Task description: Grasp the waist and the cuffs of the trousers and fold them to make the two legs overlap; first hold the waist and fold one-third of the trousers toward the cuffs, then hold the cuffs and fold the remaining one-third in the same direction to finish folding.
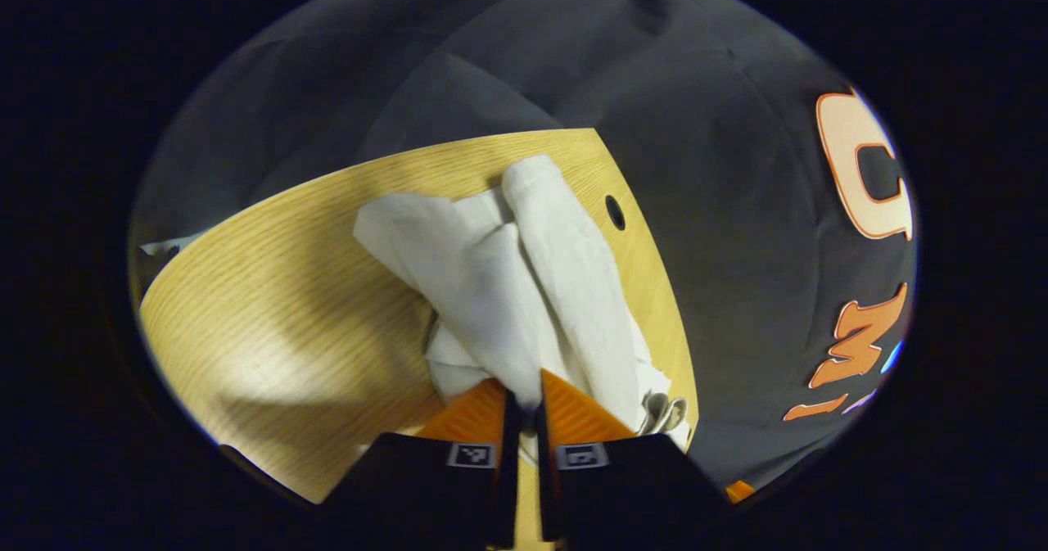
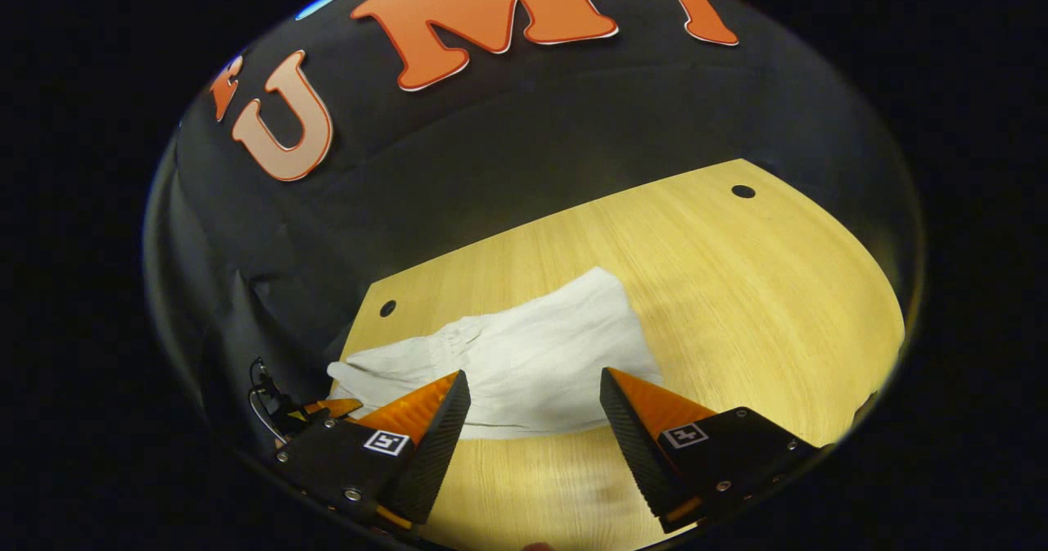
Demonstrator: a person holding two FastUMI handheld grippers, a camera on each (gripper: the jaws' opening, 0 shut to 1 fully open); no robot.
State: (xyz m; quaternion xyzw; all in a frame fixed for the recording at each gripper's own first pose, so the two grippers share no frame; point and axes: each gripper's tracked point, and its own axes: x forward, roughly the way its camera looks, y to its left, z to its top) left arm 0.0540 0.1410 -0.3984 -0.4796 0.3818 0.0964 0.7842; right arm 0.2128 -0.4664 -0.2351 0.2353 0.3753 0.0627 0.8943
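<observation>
The white trousers [image 1: 524,289] lie bunched on the wooden table [image 1: 270,305], their legs running away toward the far edge. My left gripper [image 1: 524,387] has its fingers pressed together on the near end of the cloth, which rises into them. In the right gripper view the trousers [image 2: 524,354] form a flat pale patch near the table's left corner. My right gripper [image 2: 532,408] hovers open just in front of their near edge, with nothing between its fingers. At the cloth's left end the other gripper [image 2: 323,408] shows in part, with its cable.
The table [image 2: 737,305] has small round holes near its corners [image 2: 743,191] [image 2: 387,308] [image 1: 615,212]. The black booth wall rises close behind the table's far edges. Bare wood stretches to the right of the trousers in the right gripper view.
</observation>
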